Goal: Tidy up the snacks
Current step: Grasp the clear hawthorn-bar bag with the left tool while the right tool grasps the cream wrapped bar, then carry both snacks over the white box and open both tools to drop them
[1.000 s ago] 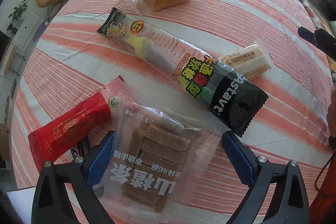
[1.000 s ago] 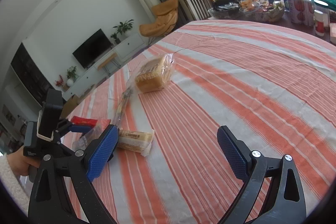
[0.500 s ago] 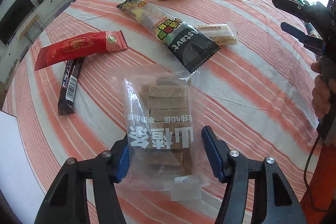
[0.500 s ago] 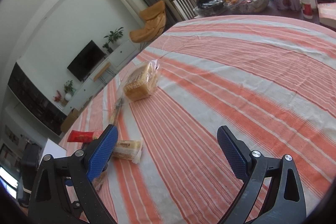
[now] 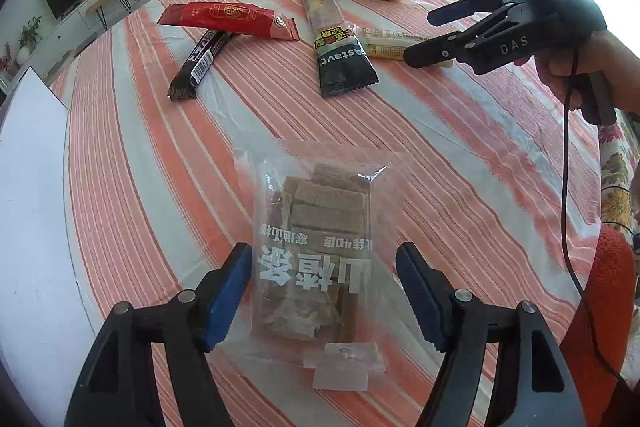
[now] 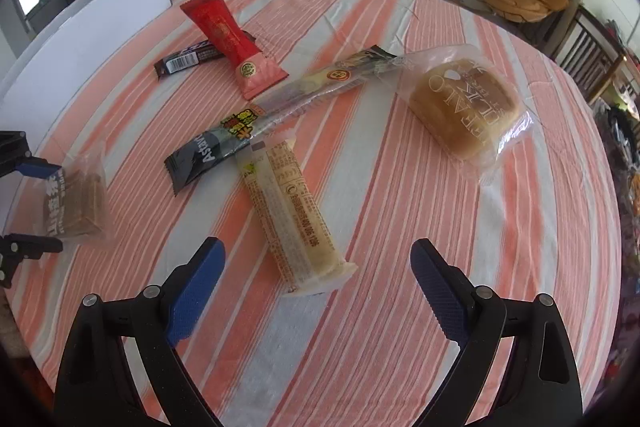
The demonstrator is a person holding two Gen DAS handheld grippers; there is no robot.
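Observation:
A clear bag of brown hawthorn strips [image 5: 316, 251] lies on the striped tablecloth between the fingers of my left gripper [image 5: 324, 291], whose jaws stand apart beside it without clamping it; the bag also shows in the right wrist view [image 6: 74, 203]. My right gripper [image 6: 316, 291] is open and empty, just above the near end of a pale yellow snack pack [image 6: 292, 219]. Beyond lie a long black-ended Astavt bar [image 6: 256, 123], a red packet [image 6: 232, 43], a dark chocolate bar [image 6: 188, 59] and a bagged bread loaf [image 6: 464, 107].
A white box [image 5: 32, 227] stands at the table's left edge, also in the right wrist view [image 6: 100, 39]. Chairs, a TV cabinet and plants stand beyond the round table. A cable hangs from the right hand [image 5: 568, 187].
The left gripper has drawn back and its view turned, with the hawthorn bag still between its fingers. The right gripper swung round from the table's far side to face the snacks over the yellow pack.

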